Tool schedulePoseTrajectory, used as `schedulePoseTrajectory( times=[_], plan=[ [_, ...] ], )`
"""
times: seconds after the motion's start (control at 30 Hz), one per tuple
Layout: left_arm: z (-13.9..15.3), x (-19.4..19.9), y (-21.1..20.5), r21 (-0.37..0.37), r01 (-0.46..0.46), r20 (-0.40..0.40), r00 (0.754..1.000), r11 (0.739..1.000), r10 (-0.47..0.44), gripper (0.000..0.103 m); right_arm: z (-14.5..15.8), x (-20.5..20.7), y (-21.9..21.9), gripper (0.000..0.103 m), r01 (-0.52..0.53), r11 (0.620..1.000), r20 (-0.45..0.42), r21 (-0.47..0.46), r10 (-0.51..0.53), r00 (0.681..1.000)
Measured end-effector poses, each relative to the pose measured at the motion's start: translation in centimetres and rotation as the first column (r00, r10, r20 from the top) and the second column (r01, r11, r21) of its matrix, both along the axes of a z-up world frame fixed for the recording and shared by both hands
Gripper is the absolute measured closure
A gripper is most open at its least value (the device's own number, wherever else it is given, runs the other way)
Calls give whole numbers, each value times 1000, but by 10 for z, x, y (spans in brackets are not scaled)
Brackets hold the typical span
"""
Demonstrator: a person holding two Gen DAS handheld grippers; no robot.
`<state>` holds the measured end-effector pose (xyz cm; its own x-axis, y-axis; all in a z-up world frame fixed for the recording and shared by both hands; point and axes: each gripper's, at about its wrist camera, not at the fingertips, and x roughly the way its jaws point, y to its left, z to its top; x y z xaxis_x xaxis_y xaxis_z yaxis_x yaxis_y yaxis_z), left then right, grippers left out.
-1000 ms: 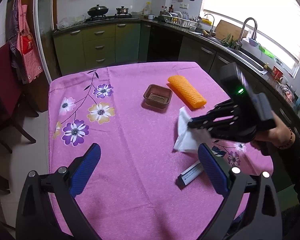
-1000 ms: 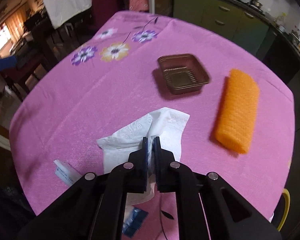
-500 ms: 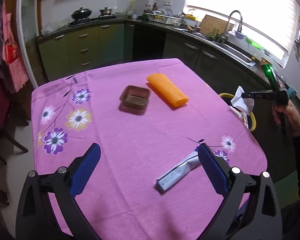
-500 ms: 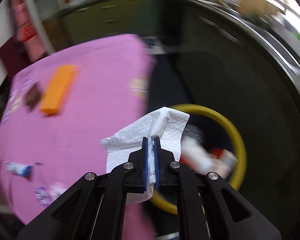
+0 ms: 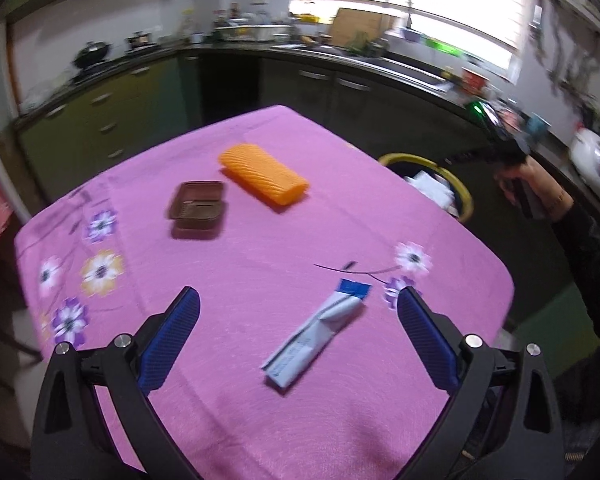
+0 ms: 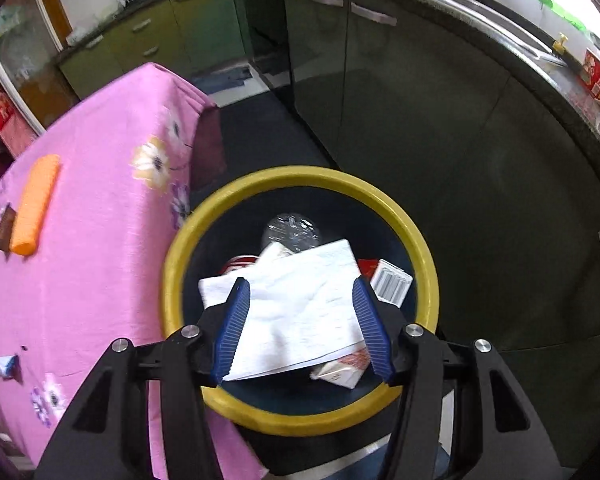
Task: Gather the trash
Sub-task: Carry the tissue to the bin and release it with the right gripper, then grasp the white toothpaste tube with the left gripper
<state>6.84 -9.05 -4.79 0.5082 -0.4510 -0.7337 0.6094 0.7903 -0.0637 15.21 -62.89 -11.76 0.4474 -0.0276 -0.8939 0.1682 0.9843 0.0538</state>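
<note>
While the table under its pink flowered cloth fills most of the left wrist view, the right wrist view looks straight down into the yellow-rimmed bin standing just beside the table's right edge. The right gripper hangs over the bin mouth with its jaws spread wide and nothing between them, and the white tissue lies inside the bin on top of cartons and a clear bottle. The left gripper hovers above the near part of the table, jaws wide and empty. To finish this step well, I would judge it best to lift the right gripper straight up clear of the rim, so the loose tissue is not dragged out, then turn to what remains. Three pieces are left on the cloth: the orange foam sleeve at the far side, the brown plastic tray just left of it, and the blue and white wrapper lying near, between the left jaws. Only the right wrist view shows the bin's contents; only the left shows the wrapper plainly.
</note>
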Motion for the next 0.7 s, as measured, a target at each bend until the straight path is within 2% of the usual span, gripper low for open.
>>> schedulePoseTrajectory(
  times=[0.13, 0.23, 0.3, 0.43, 0.53, 0.6, 0.7],
  plan=[
    [-15, 5, -13, 31, 136, -7, 991, 990, -136, 9, 15, -12, 17, 49, -39, 999, 26, 1, 39, 999],
    [-31, 12, -25, 71, 249, -38, 968, 966, -247, 9, 24, -12, 33, 49, -70, 998, 41, 0, 70, 997],
    [-45, 18, -33, 81, 326, -94, 943, 942, -318, 9, 28, -14, 43, 49, -91, 996, 50, 4, 91, 995],
    [-66, 30, -43, 87, 402, -170, 908, 912, -384, 10, 32, -17, 61, 47, -131, 991, 47, 5, 131, 990],
    [-79, 36, -44, 103, 415, -209, 897, 904, -389, 20, 32, -17, 70, 46, -149, 989, 41, 5, 149, 988],
    [-85, 39, -44, 114, 416, -225, 895, 902, -384, 33, 32, -17, 74, 45, -156, 988, 43, 8, 156, 987],
    [-93, 41, -44, 125, 420, -245, 891, 899, -383, 43, 31, -15, 77, 44, -167, 986, 47, 14, 166, 985]
  ],
)
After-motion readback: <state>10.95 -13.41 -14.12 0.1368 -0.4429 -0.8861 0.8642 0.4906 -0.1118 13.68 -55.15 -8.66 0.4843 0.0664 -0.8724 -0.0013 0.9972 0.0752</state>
